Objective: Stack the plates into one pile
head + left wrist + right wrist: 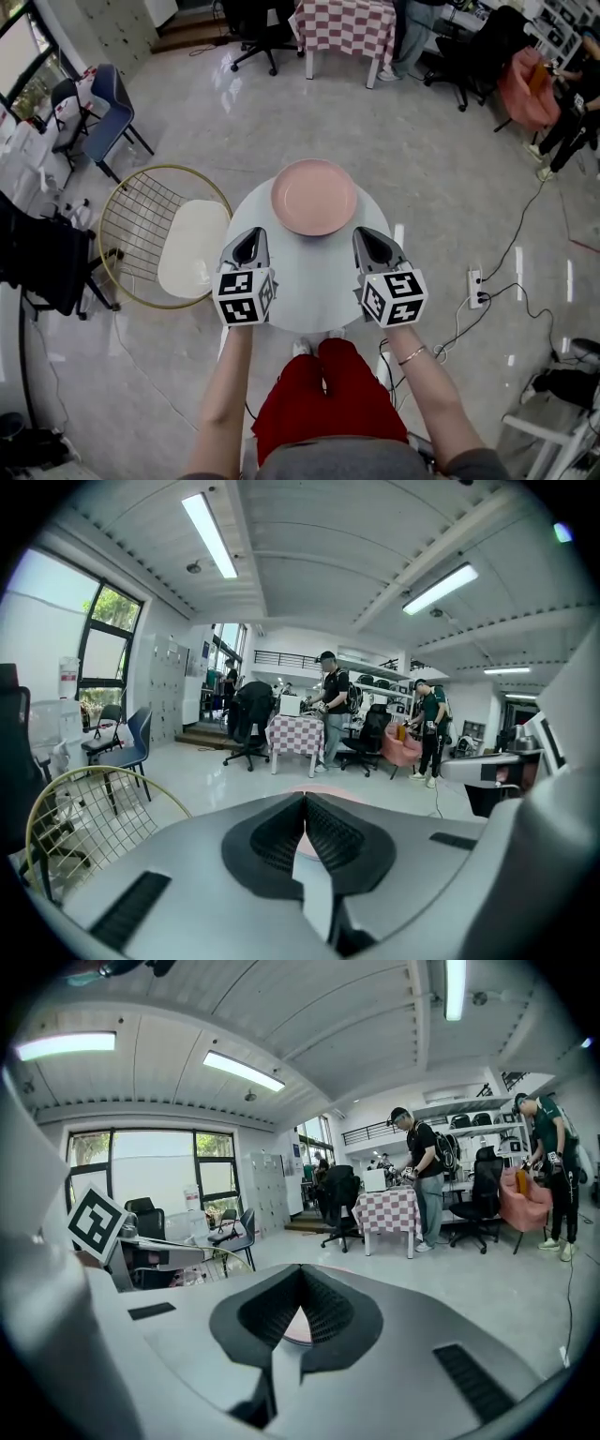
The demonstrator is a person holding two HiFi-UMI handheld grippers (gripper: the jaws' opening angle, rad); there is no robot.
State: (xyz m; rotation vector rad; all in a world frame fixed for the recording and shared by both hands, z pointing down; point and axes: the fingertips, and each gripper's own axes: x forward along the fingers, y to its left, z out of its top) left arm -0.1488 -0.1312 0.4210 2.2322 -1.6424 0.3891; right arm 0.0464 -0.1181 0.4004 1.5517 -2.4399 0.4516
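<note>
Both tongs hover over the near half of a round white tabletop. The left tongs and the right tongs each have their jaws pressed together with nothing between them. A pink plate sits on the far part of the tabletop, ahead of both tips and centred between them, with neither side clearly nearer. Being round, it offers no preferred axis, so its near rim is likely the natural place to approach. No second plate shows, and whether this one is already a pile cannot be told.
</note>
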